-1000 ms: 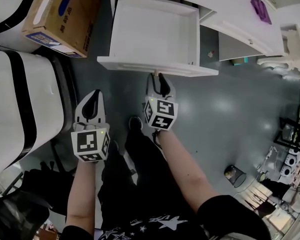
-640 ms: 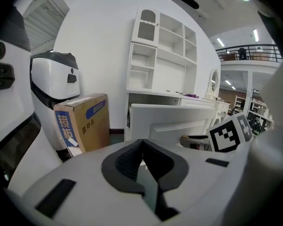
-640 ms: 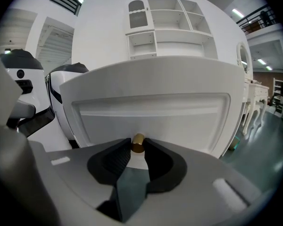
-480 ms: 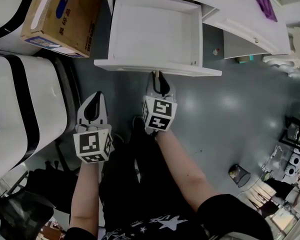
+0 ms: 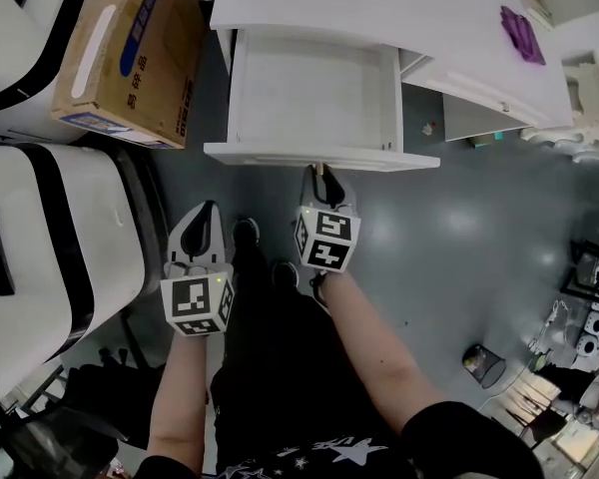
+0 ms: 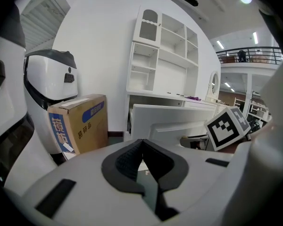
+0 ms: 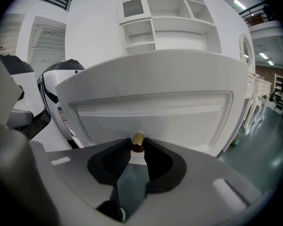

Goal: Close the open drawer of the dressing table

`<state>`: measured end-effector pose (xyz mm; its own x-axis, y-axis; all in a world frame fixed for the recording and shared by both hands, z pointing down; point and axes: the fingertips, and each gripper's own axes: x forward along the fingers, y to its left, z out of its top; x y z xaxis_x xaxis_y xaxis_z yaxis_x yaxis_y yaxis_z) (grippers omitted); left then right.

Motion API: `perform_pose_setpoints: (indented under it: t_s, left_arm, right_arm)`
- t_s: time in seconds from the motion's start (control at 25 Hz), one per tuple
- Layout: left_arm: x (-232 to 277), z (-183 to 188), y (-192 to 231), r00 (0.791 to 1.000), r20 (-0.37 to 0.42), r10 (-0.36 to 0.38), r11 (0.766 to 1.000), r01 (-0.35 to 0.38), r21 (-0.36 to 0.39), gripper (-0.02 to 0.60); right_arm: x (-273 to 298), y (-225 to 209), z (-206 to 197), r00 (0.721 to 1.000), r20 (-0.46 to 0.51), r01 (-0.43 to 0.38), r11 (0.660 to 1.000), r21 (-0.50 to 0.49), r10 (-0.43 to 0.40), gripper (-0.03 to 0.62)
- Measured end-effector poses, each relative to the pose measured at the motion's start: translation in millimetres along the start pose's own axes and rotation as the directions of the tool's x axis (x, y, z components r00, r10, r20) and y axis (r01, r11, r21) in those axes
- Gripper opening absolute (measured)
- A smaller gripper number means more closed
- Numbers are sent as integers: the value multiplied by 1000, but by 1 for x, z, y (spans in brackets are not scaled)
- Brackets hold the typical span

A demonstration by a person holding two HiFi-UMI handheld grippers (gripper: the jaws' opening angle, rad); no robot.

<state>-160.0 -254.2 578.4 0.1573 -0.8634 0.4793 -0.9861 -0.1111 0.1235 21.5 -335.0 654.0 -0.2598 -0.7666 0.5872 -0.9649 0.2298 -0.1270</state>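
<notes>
1. The drawer (image 5: 309,98) stands pulled out from the front edge of the desk (image 5: 379,3), at the desk's left end, with its white inside open to the head view.
2. A small brass knob (image 7: 137,142) sits at the middle of the drawer's front panel.
3. Your right hand-held gripper (image 5: 319,174) reaches up to that front panel. Its jaws have just been closing and now pinch the knob, one dark pad on each side of it.
4. Your left hand-held gripper (image 5: 208,211) hangs over the grey floor (image 5: 479,228), apart from the drawer's front and to the left of your right one. Its jaws are pressed together at the tips with nothing between them.
5. A cardboard box (image 5: 130,53) with blue print stands on the floor just beside the drawer, off the desk's left edge.
6. A small purple thing (image 5: 520,18) lies on the desk top toward its right end.
7. Big white housings (image 5: 60,257) with black bands stand to the left of the box and of your left arm.
</notes>
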Motion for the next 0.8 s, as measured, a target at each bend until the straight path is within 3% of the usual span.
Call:
perform_pose_setpoints:
  t_s: [0.8]
  left_arm:
    - [117, 64, 53, 993, -11, -117, 993, 117, 3, 9]
  right_arm:
    - [81, -17, 56, 992, -76, 98, 995, 3, -98, 89]
